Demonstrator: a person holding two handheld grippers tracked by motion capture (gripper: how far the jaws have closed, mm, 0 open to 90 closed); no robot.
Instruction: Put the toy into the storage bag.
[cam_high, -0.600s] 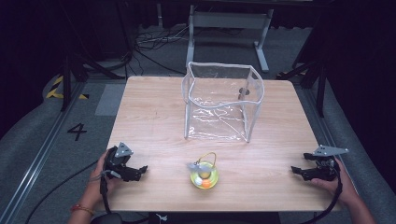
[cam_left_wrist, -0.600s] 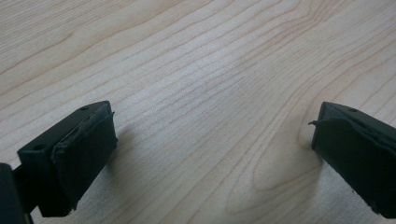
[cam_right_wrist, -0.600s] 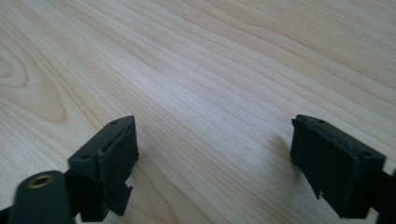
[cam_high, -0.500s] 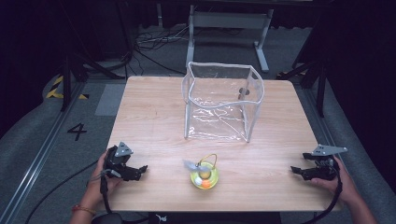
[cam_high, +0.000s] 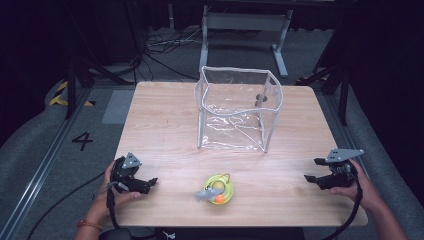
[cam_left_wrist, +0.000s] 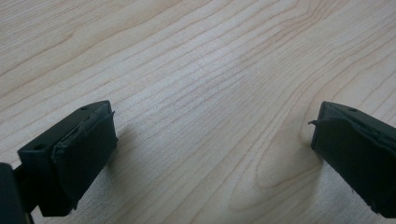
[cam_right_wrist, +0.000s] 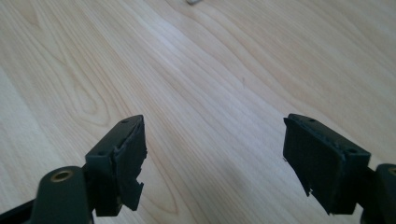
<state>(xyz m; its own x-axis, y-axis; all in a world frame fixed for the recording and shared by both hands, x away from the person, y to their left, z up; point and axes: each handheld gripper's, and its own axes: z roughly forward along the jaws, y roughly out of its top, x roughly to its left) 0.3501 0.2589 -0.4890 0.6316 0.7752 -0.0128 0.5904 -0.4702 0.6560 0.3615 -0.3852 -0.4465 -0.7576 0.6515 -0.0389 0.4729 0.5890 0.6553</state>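
Note:
A small yellow-green round toy (cam_high: 218, 189) with an orange ball and a grey tab lies near the front middle of the wooden table (cam_high: 165, 125). Behind it, a clear plastic box (cam_high: 236, 108) stands open at the top. My left gripper (cam_high: 148, 184) rests at the front left, held by a hand, jaws open and pointing right toward the toy. My right gripper (cam_high: 311, 171) sits at the front right, open, pointing left. In the left gripper view my left gripper (cam_left_wrist: 212, 144) has only bare wood between its pads; the same holds for my right gripper (cam_right_wrist: 212, 158) in its own view.
A metal stand (cam_high: 245, 22) and cables (cam_high: 160, 47) lie on the floor beyond the table's far edge. A floor mark "4" (cam_high: 82, 140) sits left of the table. Bare wood spans between each gripper and the toy.

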